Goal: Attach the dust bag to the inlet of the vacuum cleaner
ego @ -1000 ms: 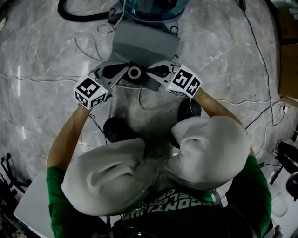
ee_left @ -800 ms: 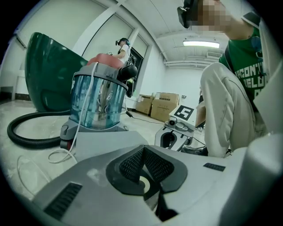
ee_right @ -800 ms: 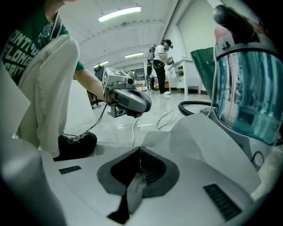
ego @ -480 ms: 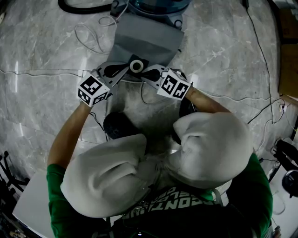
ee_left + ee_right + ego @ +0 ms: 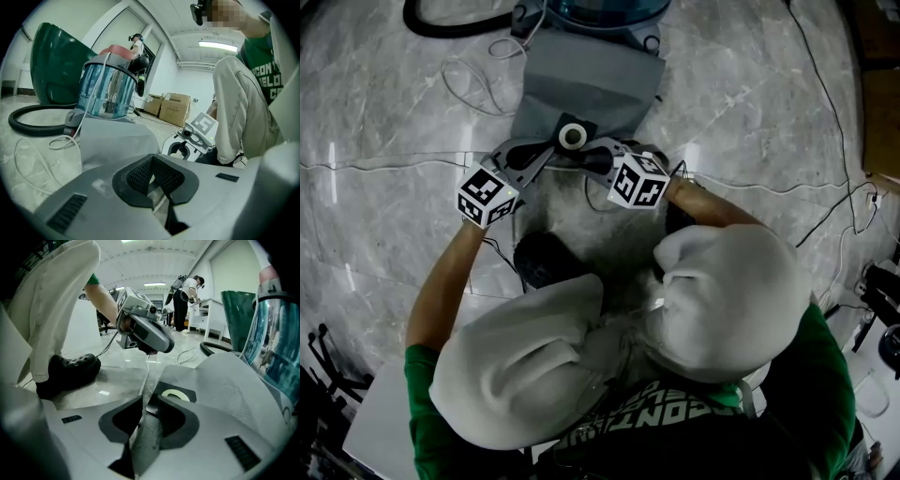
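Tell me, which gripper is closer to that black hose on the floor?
Left. The left gripper grips the dust bag on the side toward the hose; the right gripper grips its opposite side, farther across from the hose.

Only partial, unreadable print on shirt (image 5: 265,75)

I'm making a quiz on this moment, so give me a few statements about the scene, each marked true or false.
1. Both the left gripper and the right gripper are shut on the dust bag. True.
2. The bag's collar sits on the inlet of the vacuum cleaner. False: the collar is at the bag's near end, between the grippers, away from the vacuum cleaner.
3. The vacuum cleaner's canister is clear blue. True.
4. The black hose lies on the person's right of the vacuum cleaner. False: it lies on the left.
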{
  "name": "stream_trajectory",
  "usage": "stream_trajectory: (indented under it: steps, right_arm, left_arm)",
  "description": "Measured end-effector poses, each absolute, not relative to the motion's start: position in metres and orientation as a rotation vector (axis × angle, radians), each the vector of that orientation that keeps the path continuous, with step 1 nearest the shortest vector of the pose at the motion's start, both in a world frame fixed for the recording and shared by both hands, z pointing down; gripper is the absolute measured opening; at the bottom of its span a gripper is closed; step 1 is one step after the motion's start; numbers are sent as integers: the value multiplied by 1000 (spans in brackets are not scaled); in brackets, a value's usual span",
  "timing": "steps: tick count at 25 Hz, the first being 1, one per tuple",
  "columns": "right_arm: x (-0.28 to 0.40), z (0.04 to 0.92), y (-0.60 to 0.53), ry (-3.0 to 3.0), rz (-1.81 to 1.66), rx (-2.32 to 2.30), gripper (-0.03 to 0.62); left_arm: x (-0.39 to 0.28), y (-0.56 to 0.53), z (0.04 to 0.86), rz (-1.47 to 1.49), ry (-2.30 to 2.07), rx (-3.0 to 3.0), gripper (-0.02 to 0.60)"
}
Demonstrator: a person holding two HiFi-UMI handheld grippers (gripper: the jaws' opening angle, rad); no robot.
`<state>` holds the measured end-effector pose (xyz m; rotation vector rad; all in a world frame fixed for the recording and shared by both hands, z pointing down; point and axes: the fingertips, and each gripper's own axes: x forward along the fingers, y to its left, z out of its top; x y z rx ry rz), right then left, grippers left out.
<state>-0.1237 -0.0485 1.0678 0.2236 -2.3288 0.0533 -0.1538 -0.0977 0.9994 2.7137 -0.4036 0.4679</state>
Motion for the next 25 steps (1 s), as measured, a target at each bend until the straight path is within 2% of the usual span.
stream_trajectory:
  steps: [9, 25]
  right_arm:
    - [-121, 1085, -55, -2212, -146, 293, 100]
    - [-95, 1021, -116, -2338, -55, 579, 98]
  left_arm:
    - [-152, -91, 1008, 490, -393, 2709, 3]
    - [-123, -135, 999, 525, -452, 2730, 5]
